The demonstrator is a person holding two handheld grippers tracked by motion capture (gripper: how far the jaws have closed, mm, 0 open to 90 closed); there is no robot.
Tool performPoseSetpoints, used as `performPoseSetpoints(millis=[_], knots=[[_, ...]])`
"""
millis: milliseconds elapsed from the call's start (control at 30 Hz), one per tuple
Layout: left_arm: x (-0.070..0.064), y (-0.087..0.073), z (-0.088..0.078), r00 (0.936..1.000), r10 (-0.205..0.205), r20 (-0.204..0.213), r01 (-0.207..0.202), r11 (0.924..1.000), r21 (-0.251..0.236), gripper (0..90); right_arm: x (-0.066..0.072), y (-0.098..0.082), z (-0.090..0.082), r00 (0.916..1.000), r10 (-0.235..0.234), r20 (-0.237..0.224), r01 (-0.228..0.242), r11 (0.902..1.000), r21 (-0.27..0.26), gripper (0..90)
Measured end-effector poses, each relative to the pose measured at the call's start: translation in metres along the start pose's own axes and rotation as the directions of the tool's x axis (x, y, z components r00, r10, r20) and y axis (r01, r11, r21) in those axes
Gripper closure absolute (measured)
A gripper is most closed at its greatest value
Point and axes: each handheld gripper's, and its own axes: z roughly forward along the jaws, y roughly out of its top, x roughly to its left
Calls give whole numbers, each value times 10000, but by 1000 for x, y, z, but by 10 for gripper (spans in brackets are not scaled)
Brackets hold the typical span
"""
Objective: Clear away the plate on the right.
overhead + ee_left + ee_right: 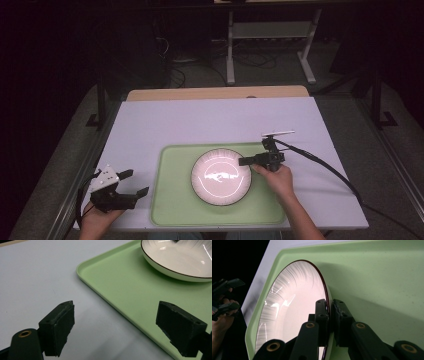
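The plate (221,176) sits on the green tray (172,200), a little right of the tray's middle, and the tray lies on the white counter (200,120) near the person's edge. The right gripper (246,161) is clamped on the plate's right rim: in the right gripper view its jaws pinch the dark-edged rim (327,298), one pad inside the plate, the other outside. The right hand (277,179) holds this gripper over the tray's right side. The left gripper (136,182) rests on the counter just left of the tray, jaws spread wide with nothing between them, well apart from the plate.
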Motion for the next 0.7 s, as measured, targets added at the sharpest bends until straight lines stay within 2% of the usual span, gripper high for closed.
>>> performPoseSetpoints(millis=[700], knots=[[0, 0, 1, 10000, 37, 21, -37, 10000, 37, 152, 0, -5, -3, 9982, -260, 535, 242, 9991, 336, 820]])
